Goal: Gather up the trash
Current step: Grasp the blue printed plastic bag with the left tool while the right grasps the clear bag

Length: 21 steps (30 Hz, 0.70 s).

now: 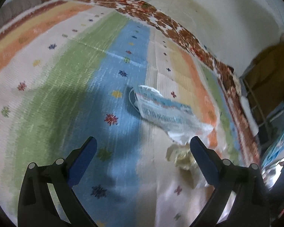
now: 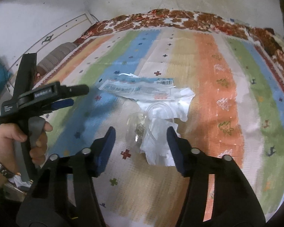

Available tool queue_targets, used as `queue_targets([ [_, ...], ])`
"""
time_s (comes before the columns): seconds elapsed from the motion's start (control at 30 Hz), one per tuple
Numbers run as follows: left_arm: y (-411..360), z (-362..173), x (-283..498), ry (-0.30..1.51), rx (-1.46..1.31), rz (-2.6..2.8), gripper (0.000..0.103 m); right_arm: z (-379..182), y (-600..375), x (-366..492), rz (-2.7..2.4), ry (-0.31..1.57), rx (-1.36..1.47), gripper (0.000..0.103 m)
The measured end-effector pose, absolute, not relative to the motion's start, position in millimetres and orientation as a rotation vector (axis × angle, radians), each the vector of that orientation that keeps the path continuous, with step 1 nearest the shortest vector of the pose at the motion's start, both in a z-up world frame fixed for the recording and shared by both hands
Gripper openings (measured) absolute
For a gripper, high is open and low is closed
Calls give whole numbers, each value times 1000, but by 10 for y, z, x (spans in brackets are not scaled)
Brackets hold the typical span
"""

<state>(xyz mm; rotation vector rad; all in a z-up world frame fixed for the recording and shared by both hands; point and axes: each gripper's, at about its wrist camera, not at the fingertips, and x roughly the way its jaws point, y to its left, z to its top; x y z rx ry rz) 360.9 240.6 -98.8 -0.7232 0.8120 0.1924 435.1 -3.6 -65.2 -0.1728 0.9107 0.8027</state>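
1. Left gripper [image 1: 143,151], left wrist view: jaws spread wide, nothing between the blue pads, hovering over the striped rug [image 1: 62,79].
2. Same view: blue-and-white plastic wrapper [image 1: 161,109] lies on the rug ahead of the gripper, across the blue and beige stripes; it is blurred.
3. Same view: crumpled white paper [image 1: 181,141] sits just beside the right-hand finger, with a pale crushed wad [image 1: 179,158] next to it; whether the finger touches it I cannot tell.
4. Same view: brown floral blanket edge [image 1: 161,19] runs along the far side of the rug.
5. Right gripper [image 2: 141,132], right wrist view: jaws part-way open, straddling the trash pile; pads are not clearly pressing on anything.
6. Same view: clear crinkled plastic [image 2: 140,124] and white paper [image 2: 157,151] lie between the fingers on the beige stripe; the wrapper with a barcode [image 2: 138,89] lies farther ahead.
7. Same view: left gripper [image 2: 66,96] is at the left edge, held by a hand [image 2: 26,138] wearing a metal watch [image 2: 0,162].
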Motion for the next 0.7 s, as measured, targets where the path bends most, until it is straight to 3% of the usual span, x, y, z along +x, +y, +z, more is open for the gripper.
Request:
queue_targets([
  [0.2, 2411, -1075, 3758, 833, -709, 195, 82, -748, 69, 4386, 815, 923, -211, 39],
  [0.27, 2461, -1102, 3796, 826, -742, 175, 78, -768, 76, 4416, 823, 931, -199, 24],
  [0.37, 2531, -1163, 3873, 810, -800, 130, 72, -775, 71, 4428, 815, 926, -198, 10],
  [0.43, 2571, -1234, 3933, 802, -853, 99, 60, -796, 66, 4426, 821, 936, -193, 4],
  [0.5, 2602, -1299, 3968, 778, -919, 66, 29, -812, 70, 4421, 838, 950, -193, 3],
  [0.6, 2559, -1287, 4013, 767, -917, 54, 3, -809, 59, 4411, 837, 947, -203, 3],
  [0.7, 2505, -1205, 4012, 773, -886, 62, 0, -788, 14, 4432, 830, 954, -178, 3],
])
